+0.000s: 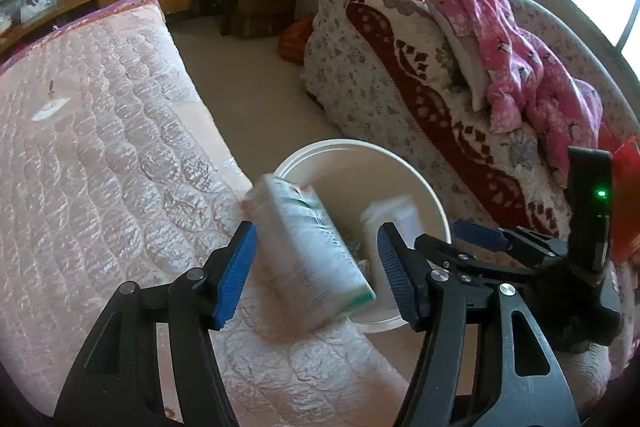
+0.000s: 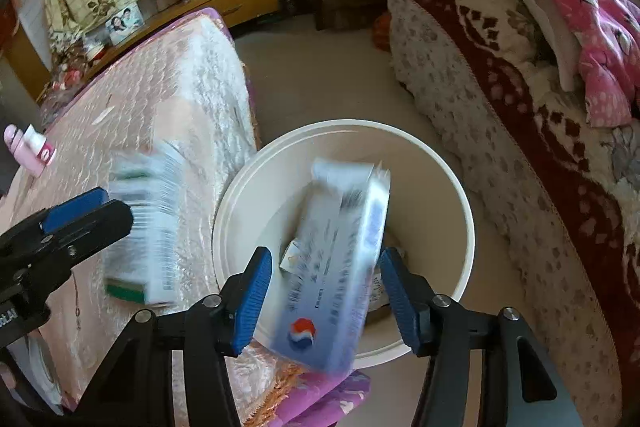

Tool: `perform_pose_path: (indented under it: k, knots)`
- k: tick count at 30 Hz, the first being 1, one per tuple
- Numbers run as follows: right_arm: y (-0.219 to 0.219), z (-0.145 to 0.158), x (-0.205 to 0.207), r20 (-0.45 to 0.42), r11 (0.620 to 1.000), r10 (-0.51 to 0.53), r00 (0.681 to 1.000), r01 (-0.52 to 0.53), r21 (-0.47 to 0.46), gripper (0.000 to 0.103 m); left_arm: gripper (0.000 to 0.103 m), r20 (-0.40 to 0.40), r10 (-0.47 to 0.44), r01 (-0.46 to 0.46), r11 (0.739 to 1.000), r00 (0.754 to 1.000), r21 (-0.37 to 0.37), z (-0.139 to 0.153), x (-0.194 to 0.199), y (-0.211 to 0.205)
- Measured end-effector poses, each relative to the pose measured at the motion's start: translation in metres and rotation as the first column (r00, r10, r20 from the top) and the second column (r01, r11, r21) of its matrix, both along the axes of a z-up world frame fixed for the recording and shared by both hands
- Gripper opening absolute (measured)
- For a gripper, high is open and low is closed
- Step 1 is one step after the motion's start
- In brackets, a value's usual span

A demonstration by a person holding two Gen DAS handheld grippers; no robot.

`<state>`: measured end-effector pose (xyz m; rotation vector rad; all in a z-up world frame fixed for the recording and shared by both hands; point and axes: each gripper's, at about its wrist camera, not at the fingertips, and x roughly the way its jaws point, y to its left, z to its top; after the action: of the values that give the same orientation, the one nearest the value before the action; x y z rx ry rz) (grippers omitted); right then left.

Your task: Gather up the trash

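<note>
A white-and-green carton hangs blurred and tilted between the pads of my left gripper, over the bed's edge beside the white bin. A gap shows at the right pad, so the jaws stand open. In the right wrist view a white-and-blue box with a red-and-blue logo is blurred between the pads of my right gripper, above the bin. There is a gap at the left pad, so this gripper is open too. The green carton and a left gripper finger show at the left. Paper scraps lie inside the bin.
The bin stands on the floor between a bed with a pink quilted cover on the left and a sofa under a floral blanket with pink clothing on the right. A pink bottle lies on the bed. Wooden furniture stands behind.
</note>
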<state>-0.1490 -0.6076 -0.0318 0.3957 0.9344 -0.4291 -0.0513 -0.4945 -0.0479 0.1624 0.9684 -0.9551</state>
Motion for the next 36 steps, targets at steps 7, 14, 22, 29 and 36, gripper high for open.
perform_pose_path:
  k: [7,14,22,29,36]
  knots:
    - [0.006,0.002,-0.002,0.000,1.000,0.010,1.000,-0.010,-0.003,0.055,0.062,0.031,0.017,-0.016,1.000,0.999,-0.007,0.006,-0.003,0.010]
    - [0.021,0.016,-0.005,0.032,0.999,0.020,0.999,-0.019,-0.028,0.055,0.062,0.102,0.085,-0.082,0.996,0.991,-0.025,0.019,-0.010,0.033]
    - [0.052,0.054,-0.020,0.137,0.995,0.009,0.990,0.005,-0.101,0.068,0.062,0.180,0.107,-0.098,0.994,0.978,-0.057,0.043,-0.026,0.065]
    - [0.087,0.085,-0.041,0.231,0.979,0.005,0.973,0.042,-0.201,0.071,0.062,0.268,0.133,-0.115,0.990,0.954,-0.080,0.065,-0.044,0.093]
    - [0.119,0.117,-0.062,0.309,0.952,-0.004,0.951,0.098,-0.289,0.083,0.062,0.332,0.159,-0.137,0.986,0.930,-0.090,0.080,-0.062,0.118]
